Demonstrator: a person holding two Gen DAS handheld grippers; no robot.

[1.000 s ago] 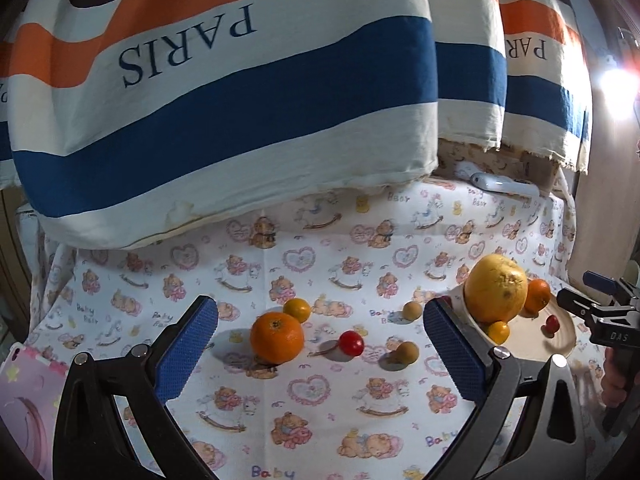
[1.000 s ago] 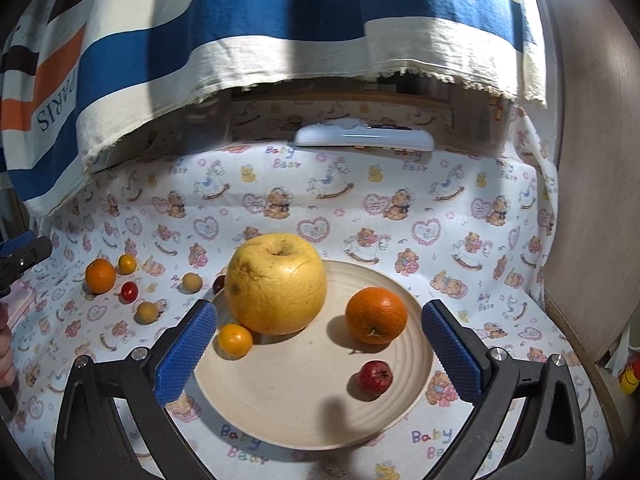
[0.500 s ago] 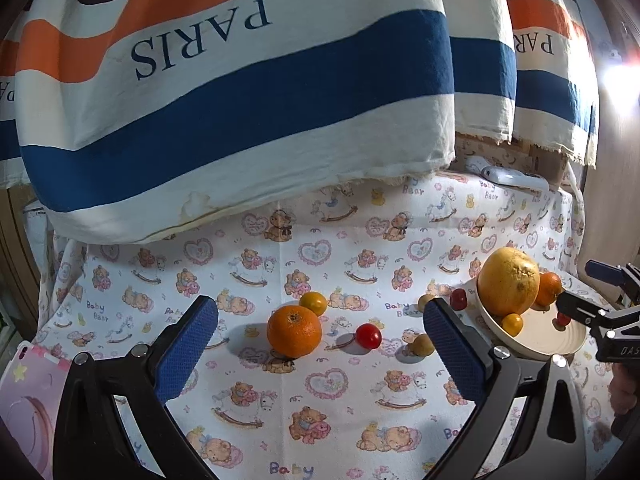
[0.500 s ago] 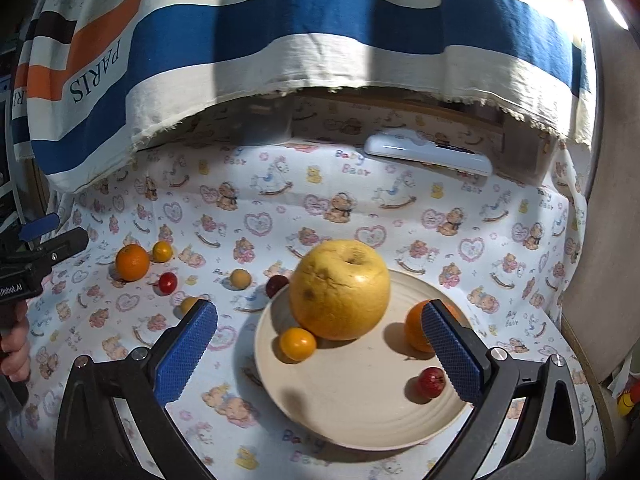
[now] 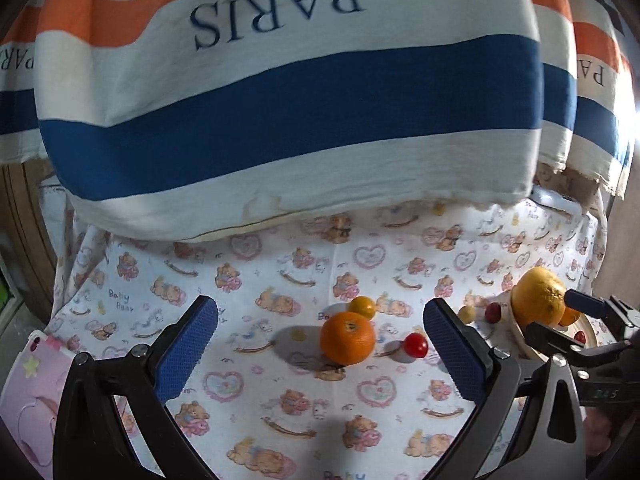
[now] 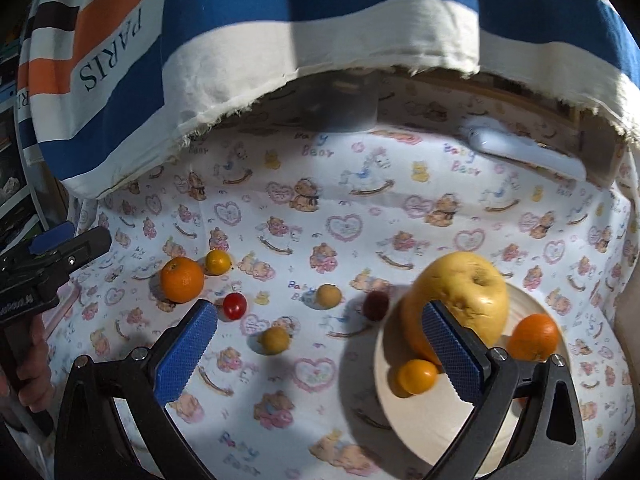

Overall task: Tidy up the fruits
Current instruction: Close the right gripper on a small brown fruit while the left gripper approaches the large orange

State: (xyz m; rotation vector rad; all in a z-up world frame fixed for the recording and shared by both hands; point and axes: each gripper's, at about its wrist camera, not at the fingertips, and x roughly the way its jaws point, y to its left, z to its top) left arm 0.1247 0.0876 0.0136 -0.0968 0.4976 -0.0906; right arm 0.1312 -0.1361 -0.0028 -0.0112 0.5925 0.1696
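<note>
An orange [image 5: 347, 337] lies on the bear-print cloth with a small yellow fruit [image 5: 363, 307] behind it and a red cherry tomato [image 5: 415, 345] to its right. My left gripper [image 5: 318, 354] is open and empty, just short of the orange. A cream plate [image 6: 424, 408] holds a big yellow pomelo [image 6: 460, 300], an orange [image 6: 534, 337] and a small yellow fruit [image 6: 416, 376]. My right gripper [image 6: 320, 350] is open and empty above the cloth left of the plate. Two tan fruits [image 6: 274, 340] [image 6: 329, 295], a dark red one [image 6: 375, 305], the tomato [image 6: 234, 305] and the loose orange [image 6: 182, 279] lie before it.
A striped PARIS towel [image 5: 280, 100] hangs low over the back of the table. A white remote-like object [image 6: 524, 152] lies at the back right. A pink case [image 5: 28, 400] sits at the left edge. A wooden wall stands on the right.
Both grippers have swung left. The loose orange now sits nearer the middle of the left view; the plate has slid to the right of the right view.
</note>
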